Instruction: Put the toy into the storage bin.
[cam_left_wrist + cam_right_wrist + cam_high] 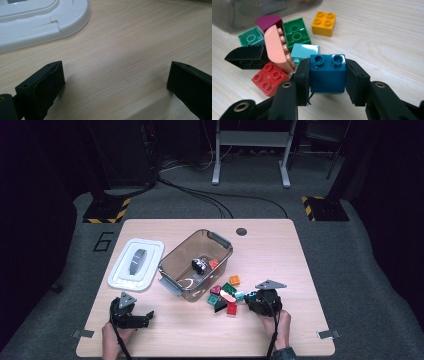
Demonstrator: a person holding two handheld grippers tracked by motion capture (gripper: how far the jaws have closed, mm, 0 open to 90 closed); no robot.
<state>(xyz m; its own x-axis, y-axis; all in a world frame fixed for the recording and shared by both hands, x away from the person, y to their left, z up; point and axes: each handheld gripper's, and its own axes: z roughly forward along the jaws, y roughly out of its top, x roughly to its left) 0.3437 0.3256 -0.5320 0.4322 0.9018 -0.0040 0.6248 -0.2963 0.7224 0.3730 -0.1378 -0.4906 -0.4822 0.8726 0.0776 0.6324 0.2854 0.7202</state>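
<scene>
My right gripper (327, 66) is shut on a dark blue two-stud brick (327, 75), one pad pressing each side, just above the table. In the high view this right gripper (250, 296) sits at the right edge of a loose brick pile (225, 296). Just beyond the held brick lie a light teal brick (305, 51), a pink curved brick (275, 48), a red brick (268, 77), a black one (247, 58), a green one (295, 33) and an orange one (323, 23). My left gripper (148, 318) rests on the table at the near left, jaws wide apart; between them the left gripper (116, 71) holds nothing but bare wood.
A smoky transparent bin (172, 260) stands mid-table with a few small items inside. Its white lid (135, 265) lies flat to the left, and that lid (37, 22) is just ahead of my left jaws. The wooden table (280, 250) has free room on the right.
</scene>
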